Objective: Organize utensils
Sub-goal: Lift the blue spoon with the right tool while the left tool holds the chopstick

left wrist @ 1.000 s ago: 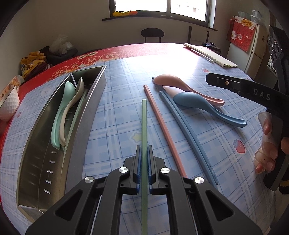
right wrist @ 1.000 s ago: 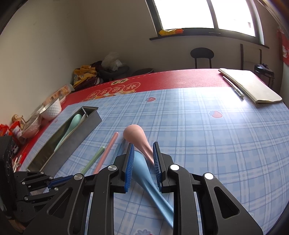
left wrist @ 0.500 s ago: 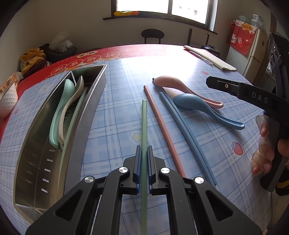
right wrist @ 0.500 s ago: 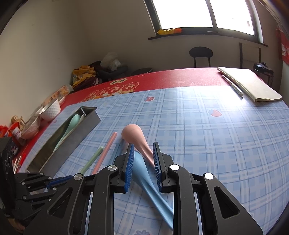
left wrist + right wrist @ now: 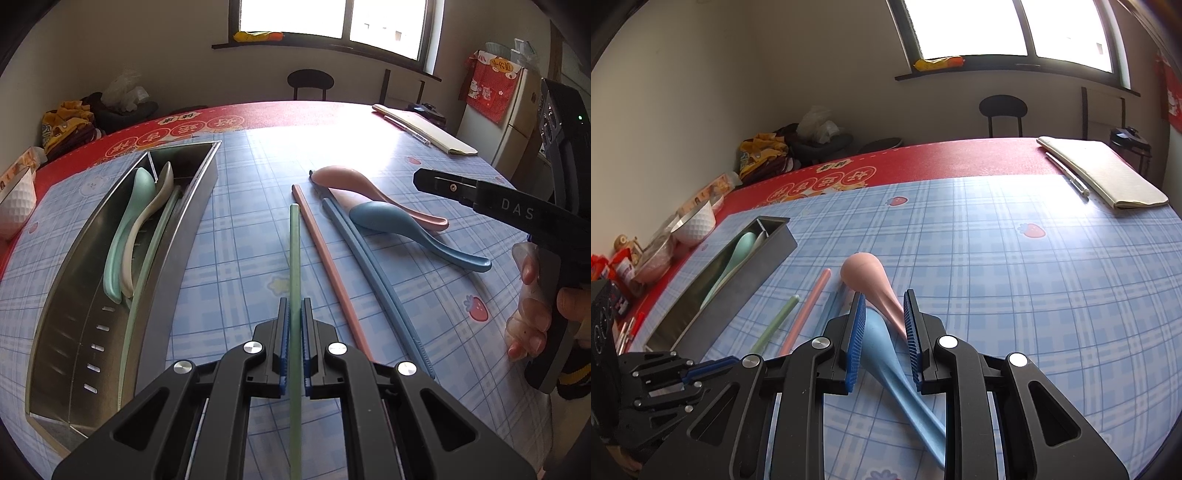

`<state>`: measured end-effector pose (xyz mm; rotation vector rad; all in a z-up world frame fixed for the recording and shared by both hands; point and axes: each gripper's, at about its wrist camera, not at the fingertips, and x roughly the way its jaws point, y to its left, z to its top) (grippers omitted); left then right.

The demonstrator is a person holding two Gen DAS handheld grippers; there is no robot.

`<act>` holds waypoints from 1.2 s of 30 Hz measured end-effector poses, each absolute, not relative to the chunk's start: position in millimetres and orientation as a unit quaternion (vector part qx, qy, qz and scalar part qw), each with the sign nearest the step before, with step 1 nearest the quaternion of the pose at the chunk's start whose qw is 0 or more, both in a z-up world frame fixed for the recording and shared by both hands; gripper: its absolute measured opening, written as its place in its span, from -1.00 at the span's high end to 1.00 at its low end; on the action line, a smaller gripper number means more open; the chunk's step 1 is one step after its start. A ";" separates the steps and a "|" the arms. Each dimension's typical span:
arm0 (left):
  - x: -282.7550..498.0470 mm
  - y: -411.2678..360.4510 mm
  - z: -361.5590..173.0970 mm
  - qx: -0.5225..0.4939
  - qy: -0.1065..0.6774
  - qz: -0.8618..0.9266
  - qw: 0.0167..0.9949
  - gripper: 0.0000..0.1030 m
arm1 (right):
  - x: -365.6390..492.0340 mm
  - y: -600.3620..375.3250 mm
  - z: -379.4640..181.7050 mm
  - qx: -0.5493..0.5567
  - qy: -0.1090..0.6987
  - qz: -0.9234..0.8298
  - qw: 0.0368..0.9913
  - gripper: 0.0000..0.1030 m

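My left gripper (image 5: 294,306) is shut on a green chopstick (image 5: 295,251) that points away across the blue checked tablecloth. Just to its right lie a pink chopstick (image 5: 325,254), a pair of blue chopsticks (image 5: 369,266), a pink spoon (image 5: 354,181) and a blue spoon (image 5: 391,221). The steel tray (image 5: 66,332) on the left holds a mint spoon (image 5: 125,229), a cream spoon (image 5: 147,218) and another green chopstick (image 5: 147,258). My right gripper (image 5: 882,314) hovers open over the blue spoon (image 5: 882,343) and pink spoon (image 5: 864,269), gripping neither.
A person's hand (image 5: 528,317) holds the right gripper at the table's right side. A white bowl (image 5: 14,210) stands left of the tray. A notebook with a pen (image 5: 424,129) lies at the far right. Snack bags, a chair and a fridge (image 5: 517,122) are beyond the table.
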<state>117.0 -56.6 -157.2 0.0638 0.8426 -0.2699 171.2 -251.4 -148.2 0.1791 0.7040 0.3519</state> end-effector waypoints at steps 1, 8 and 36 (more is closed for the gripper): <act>116.1 -55.9 -155.8 0.029 0.403 -0.130 0.905 0.88 | 170.9 -251.0 -148.5 0.087 0.342 0.172 0.920 0.58; 113.4 -50.4 -150.0 0.010 0.387 -0.136 0.912 0.88 | 170.7 -245.7 -149.0 0.073 0.343 0.177 0.920 0.58; 105.4 -37.5 -139.3 -0.025 0.349 -0.162 0.923 0.88 | 154.9 -224.8 -168.0 -0.080 0.446 0.194 0.870 0.58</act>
